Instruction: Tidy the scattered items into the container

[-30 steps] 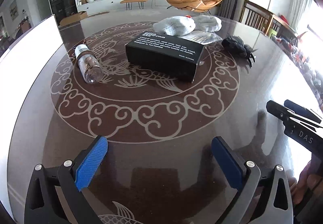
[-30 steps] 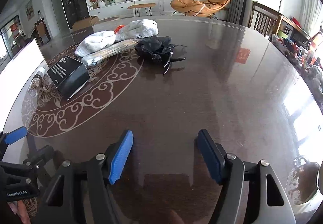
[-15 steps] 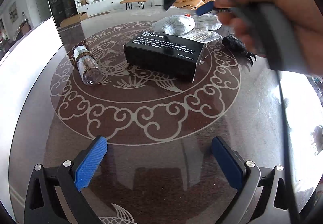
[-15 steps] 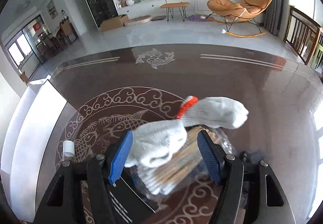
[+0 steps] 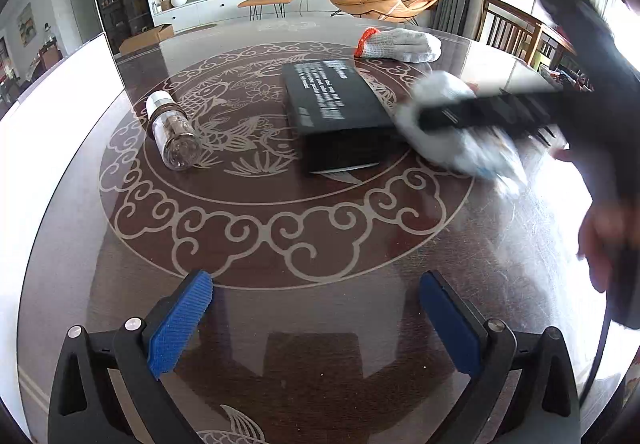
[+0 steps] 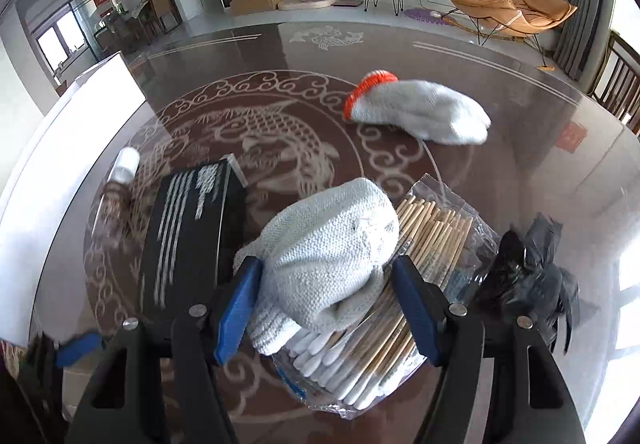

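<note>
My right gripper [image 6: 326,284] is open, its blue pads on either side of a white knit glove [image 6: 328,256] that lies on a clear bag of cotton swabs [image 6: 384,324]. A second white glove with an orange cuff [image 6: 420,112] lies farther back. A black box [image 6: 192,228] lies to the left, with a small clear bottle [image 6: 116,196] beyond it. A black crumpled bag [image 6: 528,276] lies to the right. My left gripper [image 5: 314,320] is open and empty over bare table; its view shows the box [image 5: 332,104], the bottle [image 5: 172,132] and the right gripper's body [image 5: 500,116] over the glove.
A white container wall [image 5: 60,116] stands along the table's left edge, also in the right wrist view [image 6: 80,116]. The dark round table [image 5: 280,236] has a pale fish pattern. Wooden chairs [image 5: 508,28] stand at the far right.
My right gripper has swung over the table and come down around the near white glove. The left gripper has stayed low and open, shifting slightly.
</note>
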Demonstrator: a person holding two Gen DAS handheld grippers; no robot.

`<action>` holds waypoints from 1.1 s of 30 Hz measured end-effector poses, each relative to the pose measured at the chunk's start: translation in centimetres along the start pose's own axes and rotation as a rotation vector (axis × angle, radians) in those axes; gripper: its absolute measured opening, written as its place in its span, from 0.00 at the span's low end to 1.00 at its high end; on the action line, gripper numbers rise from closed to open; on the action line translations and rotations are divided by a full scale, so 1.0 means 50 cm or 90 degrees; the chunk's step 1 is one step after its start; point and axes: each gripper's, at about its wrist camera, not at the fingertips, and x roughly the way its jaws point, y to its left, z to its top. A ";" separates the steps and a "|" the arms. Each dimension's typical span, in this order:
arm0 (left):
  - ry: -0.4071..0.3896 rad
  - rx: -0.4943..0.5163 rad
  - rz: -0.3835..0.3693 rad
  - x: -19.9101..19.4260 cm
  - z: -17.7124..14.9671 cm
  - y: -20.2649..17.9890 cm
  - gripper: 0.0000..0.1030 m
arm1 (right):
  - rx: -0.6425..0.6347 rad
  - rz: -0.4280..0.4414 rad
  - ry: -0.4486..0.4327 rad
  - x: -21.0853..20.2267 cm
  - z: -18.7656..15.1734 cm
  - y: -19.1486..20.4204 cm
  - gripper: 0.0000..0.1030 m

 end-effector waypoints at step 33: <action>0.000 0.003 0.000 0.001 0.006 0.007 1.00 | 0.020 -0.172 -0.056 -0.145 -0.082 -0.035 0.66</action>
